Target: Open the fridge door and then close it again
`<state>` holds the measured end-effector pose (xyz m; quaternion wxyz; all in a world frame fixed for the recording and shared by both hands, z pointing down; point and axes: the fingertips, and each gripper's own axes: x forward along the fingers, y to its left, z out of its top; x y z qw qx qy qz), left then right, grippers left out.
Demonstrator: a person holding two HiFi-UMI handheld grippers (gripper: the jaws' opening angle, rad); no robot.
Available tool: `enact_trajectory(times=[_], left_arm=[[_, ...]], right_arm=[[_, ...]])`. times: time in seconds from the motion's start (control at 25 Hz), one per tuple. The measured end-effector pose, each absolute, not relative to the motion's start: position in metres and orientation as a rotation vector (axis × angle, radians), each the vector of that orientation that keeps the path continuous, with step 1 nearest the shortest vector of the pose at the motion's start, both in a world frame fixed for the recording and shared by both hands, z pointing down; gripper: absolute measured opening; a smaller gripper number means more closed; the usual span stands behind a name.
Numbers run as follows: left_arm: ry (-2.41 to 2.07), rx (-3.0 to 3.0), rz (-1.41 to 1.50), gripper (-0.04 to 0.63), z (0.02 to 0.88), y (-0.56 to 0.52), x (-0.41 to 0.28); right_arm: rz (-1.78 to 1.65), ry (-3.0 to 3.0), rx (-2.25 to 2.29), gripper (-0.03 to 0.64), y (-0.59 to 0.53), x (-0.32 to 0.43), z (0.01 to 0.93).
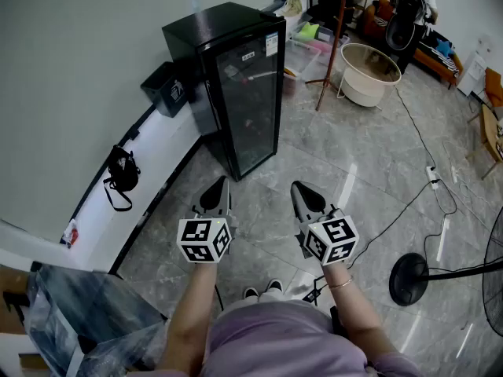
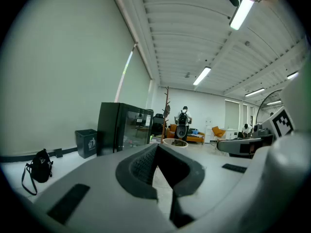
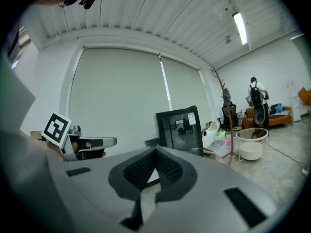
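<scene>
**Item 1. Tall black fridge with a glass door**. It stands on the grey marbled floor against the pale wall, at 12 o'clock from the person and well apart from both grippers. The door is shut. No handle or free edge can be made out in any view.

**Item 2. Left gripper**. Its fingers are pressed together with nothing between them. It is held near level and aimed toward the fridge.

**Item 3. Right gripper**. Its fingers are likewise pressed together and empty. It sits at 3 o'clock of the left gripper.

**Item 4. Surroundings.**
- A dark square waste bin sits at 9 o'clock of the fridge, close beside it.
- A black strapped bag lies on the white ledge at 10 o'clock of the left gripper.
- A round white tub stands at 2 o'clock.

**Item 5. Step in hand (judgement): the approach, with opening not yet begun.**
- Walk in until the door face fills a gripper view, then find the free vertical edge or recess.
- Spread one gripper's fingers before contact and pinch or hook that edge squarely.
- Pull along the door's own arc rather than straight back, since a light fridge may slide.
- To close, push flat on the frame, not the glass centre, until the seal seats.
</scene>
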<state>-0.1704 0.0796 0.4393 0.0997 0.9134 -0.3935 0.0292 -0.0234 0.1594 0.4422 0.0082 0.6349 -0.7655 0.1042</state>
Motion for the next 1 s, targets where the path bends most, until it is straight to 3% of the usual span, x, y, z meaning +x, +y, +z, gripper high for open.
enact_trajectory(times=[0.36,0.44,0.56,0.84,1.0], left_arm=[[-1.167,2.673,0.083,0.006,0.445,0.081,-0.168],[-1.173,2.660,0.074,0.059,0.446,0.079,-0.170],[-1.211,2.641,0.078,0.133,0.448,0.079,-0.174],[-1.279,2.608,0.102,0.181,0.451,0.060,-0.183],[-1.281,2.601,0.131,0.199,0.459,0.032,-0.180]], right_arm=[[0.336,-2.373,1.985,0.003,0.160,-0.010,0.448],[0.343,-2.361,1.993,0.006,0.157,-0.005,0.449],[0.372,-2.372,1.997,0.077,0.156,0.001,0.451],[0.471,-2.432,1.946,0.237,0.138,-0.002,0.460],[0.512,-2.457,1.936,0.273,0.113,0.002,0.465]])
